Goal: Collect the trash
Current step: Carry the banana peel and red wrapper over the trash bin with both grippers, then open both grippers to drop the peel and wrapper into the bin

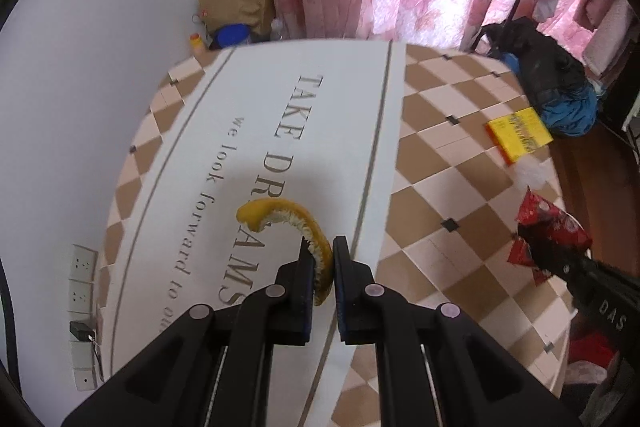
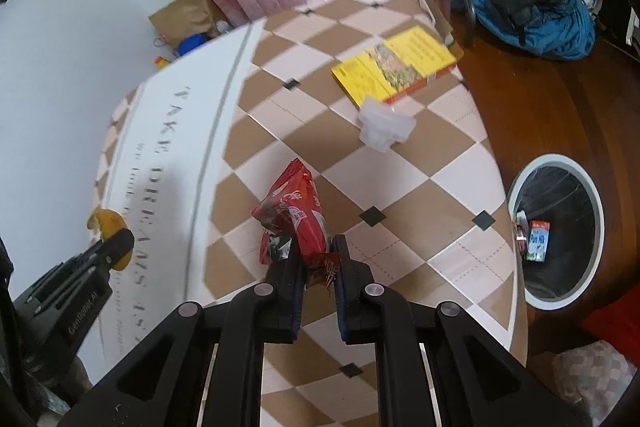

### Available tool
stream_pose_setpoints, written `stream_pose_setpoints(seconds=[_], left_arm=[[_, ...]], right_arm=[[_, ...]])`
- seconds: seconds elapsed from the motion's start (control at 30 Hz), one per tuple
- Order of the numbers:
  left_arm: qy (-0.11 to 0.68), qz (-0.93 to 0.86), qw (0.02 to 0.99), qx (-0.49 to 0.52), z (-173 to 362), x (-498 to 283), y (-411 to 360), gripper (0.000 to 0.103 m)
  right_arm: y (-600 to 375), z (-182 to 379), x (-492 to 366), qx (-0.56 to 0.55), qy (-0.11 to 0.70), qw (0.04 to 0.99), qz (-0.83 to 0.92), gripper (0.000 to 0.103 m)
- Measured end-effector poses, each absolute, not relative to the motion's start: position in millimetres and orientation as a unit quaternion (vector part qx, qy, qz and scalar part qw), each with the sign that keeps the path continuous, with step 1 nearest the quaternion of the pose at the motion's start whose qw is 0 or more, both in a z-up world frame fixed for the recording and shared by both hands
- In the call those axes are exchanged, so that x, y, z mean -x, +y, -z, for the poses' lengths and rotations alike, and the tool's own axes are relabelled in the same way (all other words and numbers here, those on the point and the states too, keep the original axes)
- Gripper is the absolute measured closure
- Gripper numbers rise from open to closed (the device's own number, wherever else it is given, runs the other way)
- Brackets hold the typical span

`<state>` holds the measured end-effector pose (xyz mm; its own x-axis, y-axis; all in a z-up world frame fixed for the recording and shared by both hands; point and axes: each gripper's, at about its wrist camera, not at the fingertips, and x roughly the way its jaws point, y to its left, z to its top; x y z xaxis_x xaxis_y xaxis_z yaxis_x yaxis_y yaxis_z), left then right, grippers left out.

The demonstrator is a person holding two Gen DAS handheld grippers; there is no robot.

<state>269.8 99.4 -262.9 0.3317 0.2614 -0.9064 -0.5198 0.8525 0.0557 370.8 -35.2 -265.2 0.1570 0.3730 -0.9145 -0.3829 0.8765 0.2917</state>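
While both grippers are clamped on trash, neither piece looks hard to carry. The left gripper (image 1: pixel 322 267) has its jaws closed on one end of a yellow peel (image 1: pixel 288 223), which curls free above the white cloth (image 1: pixel 256 131); it looks light, limp and perhaps a little slick, so a pinch across its thick end seems the safest hold. The right gripper (image 2: pixel 316 263) is closed nearly as far on the crumpled bottom of a red wrapper (image 2: pixel 296 211), held above the checked tablecloth (image 2: pixel 400 195). That wrapper is probably very light, crinkly and smooth, and could slide out of a loose grip.

On the far right of the table lie a yellow box (image 2: pixel 396 67) and, just near of it, a crumpled white plastic piece (image 2: pixel 384 125), both probably still to collect. Off the right edge, on the wooden floor, stands a white-rimmed bin (image 2: pixel 560 163) with a milk carton (image 2: pixel 538 239) already inside. Nothing appears to stand between the wrapper and the bin; the peel has the longer way across, past the right gripper.
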Motion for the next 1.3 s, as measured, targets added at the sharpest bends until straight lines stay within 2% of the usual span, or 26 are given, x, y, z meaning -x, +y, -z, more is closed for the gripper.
stream_pose_setpoints(seconds=[0.37,0.6,0.77,1.0,1.3], left_arm=[[0.472,-0.203,0.851,0.104,180.9,-269.8,40.3,0.097],[0.445,-0.133,0.881,0.087,141.9,-312.0,-44.8,0.097],[0.453,-0.069,0.886,0.079,142.9,-355.8,-118.1,0.097],[0.503,0.007,0.860,0.083,195.8,-422.0,-199.0,0.097],[0.599,0.057,0.789,0.127,304.5,-486.4,-228.6,0.096]], right_arm=[[-95.0,184.4,-369.3,-0.045,0.544,0.794,-0.268,0.089],[-179.3,139.2,-383.2,-0.067,0.508,0.822,-0.248,0.089],[-262.1,130.4,-399.9,-0.081,0.499,0.838,-0.208,0.090],[-374.6,176.0,-431.5,-0.104,0.529,0.832,-0.132,0.089],[-440.7,312.6,-468.9,-0.126,0.619,0.771,-0.080,0.090]])
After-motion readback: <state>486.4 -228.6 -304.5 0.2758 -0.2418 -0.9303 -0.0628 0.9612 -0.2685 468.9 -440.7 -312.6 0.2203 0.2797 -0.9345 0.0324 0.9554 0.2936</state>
